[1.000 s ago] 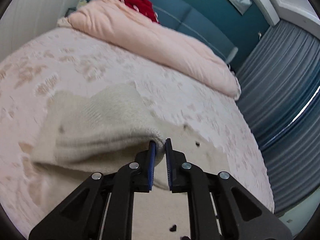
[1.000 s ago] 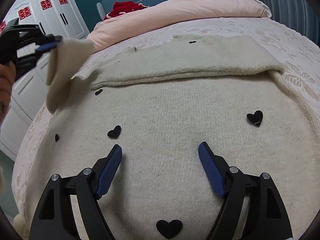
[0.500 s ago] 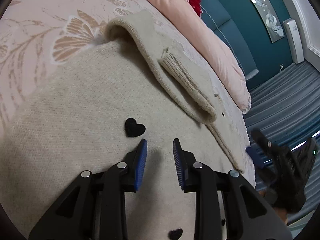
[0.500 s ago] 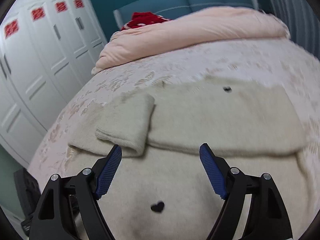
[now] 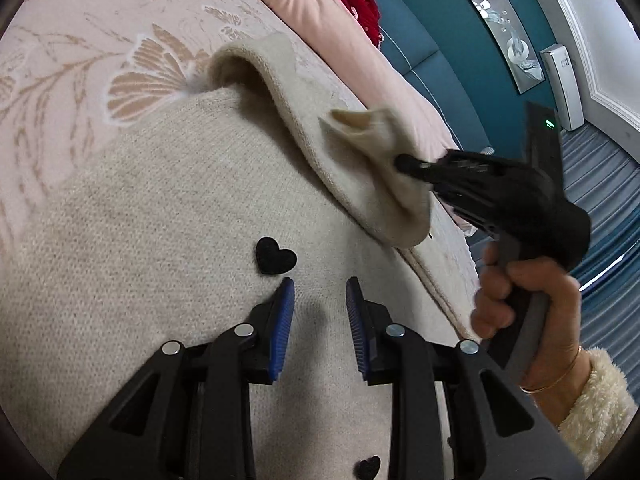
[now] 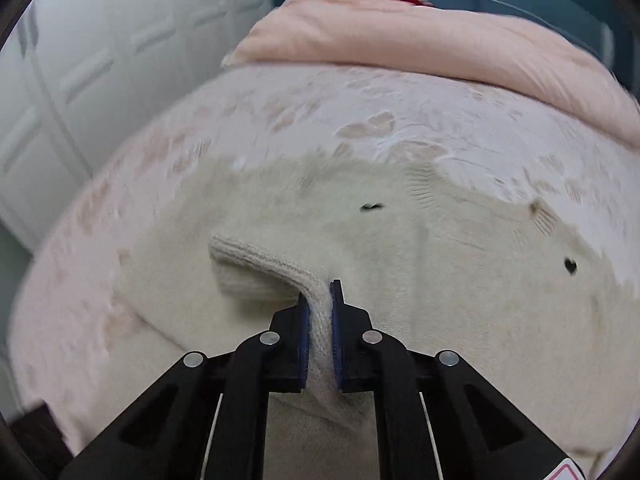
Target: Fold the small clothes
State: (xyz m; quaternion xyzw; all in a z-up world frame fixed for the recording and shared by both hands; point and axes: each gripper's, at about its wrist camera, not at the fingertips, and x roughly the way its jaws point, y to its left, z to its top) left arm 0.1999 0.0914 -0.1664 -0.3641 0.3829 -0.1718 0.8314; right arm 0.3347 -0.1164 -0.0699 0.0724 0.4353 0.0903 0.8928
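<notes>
Cream knit sweater (image 5: 168,240): spread on bed (image 5: 72,40), frame centre. Soft, light, floppy; best gripped at ribbed cuff. Right tool (image 6: 319,312) just closed, clamped on sleeve cuff (image 6: 256,258). Left tool (image 5: 319,312) apart, empty, above sweater.

The right gripper (image 6: 319,292) has just closed its jaws on the sweater's cuff (image 6: 256,258), lifting it.
</notes>
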